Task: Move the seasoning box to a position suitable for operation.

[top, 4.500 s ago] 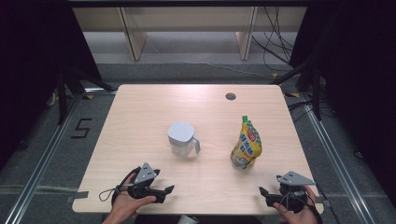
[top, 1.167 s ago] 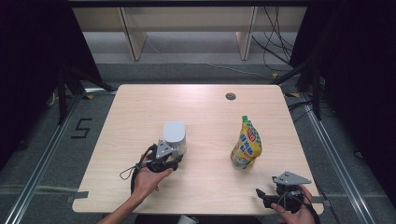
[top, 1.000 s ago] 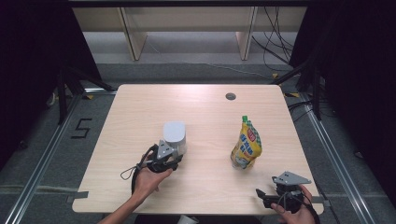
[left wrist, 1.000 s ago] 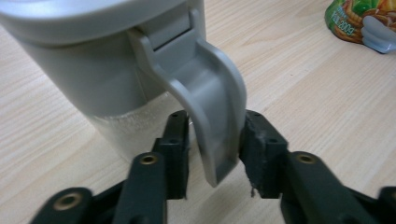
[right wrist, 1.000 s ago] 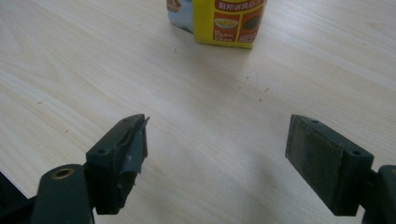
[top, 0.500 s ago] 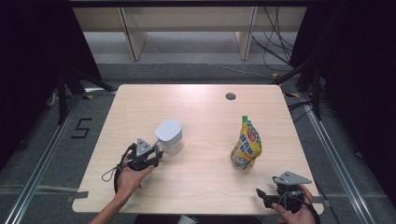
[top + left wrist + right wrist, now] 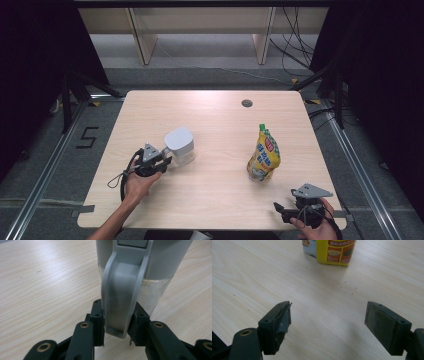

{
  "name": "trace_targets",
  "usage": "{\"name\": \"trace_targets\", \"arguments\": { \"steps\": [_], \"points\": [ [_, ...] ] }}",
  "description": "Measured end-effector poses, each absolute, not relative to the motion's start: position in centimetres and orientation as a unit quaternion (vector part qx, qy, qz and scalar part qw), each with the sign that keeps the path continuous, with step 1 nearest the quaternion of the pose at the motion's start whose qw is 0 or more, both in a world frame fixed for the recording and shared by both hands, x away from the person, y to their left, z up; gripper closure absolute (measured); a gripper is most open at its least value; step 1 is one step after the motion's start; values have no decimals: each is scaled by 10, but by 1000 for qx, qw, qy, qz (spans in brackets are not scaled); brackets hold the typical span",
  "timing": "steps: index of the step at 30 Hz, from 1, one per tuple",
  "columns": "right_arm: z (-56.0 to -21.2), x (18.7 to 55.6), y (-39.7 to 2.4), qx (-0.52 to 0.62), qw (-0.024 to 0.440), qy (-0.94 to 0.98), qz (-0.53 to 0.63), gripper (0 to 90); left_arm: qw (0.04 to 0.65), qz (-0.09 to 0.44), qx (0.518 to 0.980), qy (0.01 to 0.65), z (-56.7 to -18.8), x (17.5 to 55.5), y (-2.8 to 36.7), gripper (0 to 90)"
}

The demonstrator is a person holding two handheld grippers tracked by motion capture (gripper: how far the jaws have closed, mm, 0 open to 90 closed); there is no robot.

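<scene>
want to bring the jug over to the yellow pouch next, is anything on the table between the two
Nothing visible. The jug, its handle clamped by the left gripper, and the yellow pouch have only bare table between them. The right gripper sits open near the front edge, off that line.

jug (image 7: 180, 145) left on table (image 7: 220, 120), pouch (image 7: 263, 159) well right

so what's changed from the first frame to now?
The left gripper crossed from the near edge to the jug, clamped its handle, jaws just closing further, and dragged it toward the table's left side. The right gripper, open, and the yellow pouch stayed put.
</scene>
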State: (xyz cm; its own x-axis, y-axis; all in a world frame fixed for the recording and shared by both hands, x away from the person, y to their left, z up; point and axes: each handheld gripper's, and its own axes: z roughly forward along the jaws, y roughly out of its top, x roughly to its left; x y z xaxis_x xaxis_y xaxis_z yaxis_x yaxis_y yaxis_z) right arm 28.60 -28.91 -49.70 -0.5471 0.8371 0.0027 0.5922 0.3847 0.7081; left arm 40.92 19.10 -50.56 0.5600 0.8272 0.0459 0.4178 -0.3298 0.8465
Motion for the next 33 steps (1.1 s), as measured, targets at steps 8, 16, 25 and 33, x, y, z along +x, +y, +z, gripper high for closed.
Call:
{"name": "trace_targets", "arguments": {
  "steps": [8, 16, 25, 33],
  "points": [
    [-498, 286, -288, 446, 175, 811, 336, 221, 430, 206, 803, 356, -505, 399, 179, 687],
    [-498, 286, -288, 444, 174, 811, 338, 222, 450, 175, 823, 300, -505, 379, 160, 687],
    [-498, 286, -287, 442, 175, 812, 338, 227, 462, 151, 836, 255, -505, 370, 154, 686],
    [-498, 285, -286, 440, 173, 816, 332, 228, 465, 127, 851, 211, -505, 360, 146, 686]
  ]
}}
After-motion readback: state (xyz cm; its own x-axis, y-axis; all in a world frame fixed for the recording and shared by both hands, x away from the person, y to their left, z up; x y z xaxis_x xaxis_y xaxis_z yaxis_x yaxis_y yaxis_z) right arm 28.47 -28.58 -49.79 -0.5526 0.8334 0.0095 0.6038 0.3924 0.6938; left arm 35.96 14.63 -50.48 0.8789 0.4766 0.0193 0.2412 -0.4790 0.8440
